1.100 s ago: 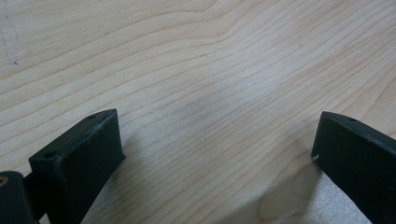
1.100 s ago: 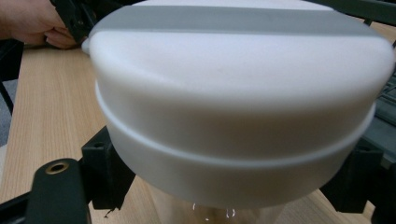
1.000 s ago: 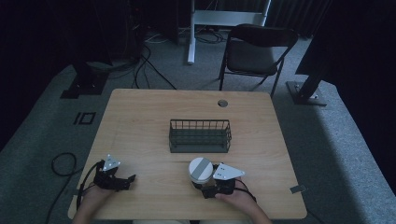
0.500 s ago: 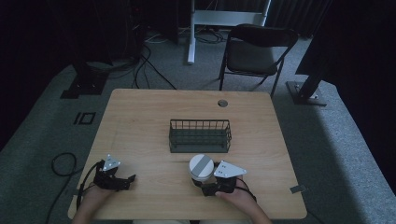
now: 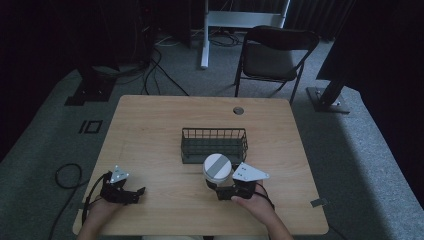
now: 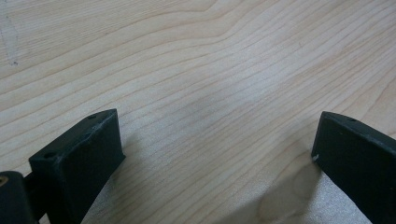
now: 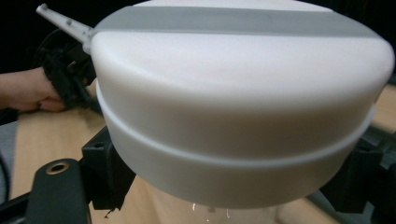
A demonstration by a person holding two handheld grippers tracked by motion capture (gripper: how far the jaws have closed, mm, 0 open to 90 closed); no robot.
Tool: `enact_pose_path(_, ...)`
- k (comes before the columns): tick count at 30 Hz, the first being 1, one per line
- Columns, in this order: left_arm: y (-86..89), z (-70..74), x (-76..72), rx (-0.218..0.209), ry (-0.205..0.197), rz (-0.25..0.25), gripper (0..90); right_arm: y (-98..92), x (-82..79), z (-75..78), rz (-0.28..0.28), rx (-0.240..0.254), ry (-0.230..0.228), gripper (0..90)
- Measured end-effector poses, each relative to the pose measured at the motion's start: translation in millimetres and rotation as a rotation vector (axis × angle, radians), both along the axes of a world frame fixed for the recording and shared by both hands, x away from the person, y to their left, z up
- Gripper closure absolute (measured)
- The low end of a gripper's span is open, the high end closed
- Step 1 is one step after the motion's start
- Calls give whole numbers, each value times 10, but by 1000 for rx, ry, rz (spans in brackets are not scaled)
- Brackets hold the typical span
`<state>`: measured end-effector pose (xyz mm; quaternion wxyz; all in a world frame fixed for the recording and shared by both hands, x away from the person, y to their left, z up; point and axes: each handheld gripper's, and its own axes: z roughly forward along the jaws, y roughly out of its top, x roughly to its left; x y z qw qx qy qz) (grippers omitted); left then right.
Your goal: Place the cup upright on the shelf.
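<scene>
Gripping a smooth white round-lidded jar (image 5: pixel 217 170) with a grey stripe, the right gripper (image 5: pixel 224 192) stands near the wooden table's (image 5: pixel 150 130) front edge; the left gripper (image 5: pixel 139 192), jaws wide, holds nothing.

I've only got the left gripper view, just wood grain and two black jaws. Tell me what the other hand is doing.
Observer: The right gripper is shut on a white-lidded container; its jaws press the sides just under the lid.
Operator: Describe that lid.
Observer: Round and white, with a grey stripe across the top, plain in the right gripper view.
Operator: Say what's beyond it on the table.
Observer: A dark wire basket stands just past the container, near the middle of the wooden table.
Operator: Report where my own gripper sits.
Observer: The left gripper is near the table's front left corner, jaws open, nothing between them.
</scene>
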<state>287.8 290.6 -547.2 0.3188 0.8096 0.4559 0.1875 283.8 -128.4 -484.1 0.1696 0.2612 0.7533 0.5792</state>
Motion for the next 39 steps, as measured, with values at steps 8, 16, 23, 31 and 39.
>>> enact_pose_path(8,1,0,1,2,-1,-1,20,41,160,238,-64,51,-25,184)
enact_pose_path(16,2,1,1,2,-1,-1,20,123,388,358,-159,65,-16,184)
enact_pose_path(23,1,1,1,2,-1,-1,20,219,570,436,-247,62,-38,184)
enact_pose_path(31,2,1,1,2,-1,-2,20,313,746,469,-370,56,-38,184)
enact_pose_path(39,0,0,0,1,0,0,21,383,884,448,-485,37,-11,184)
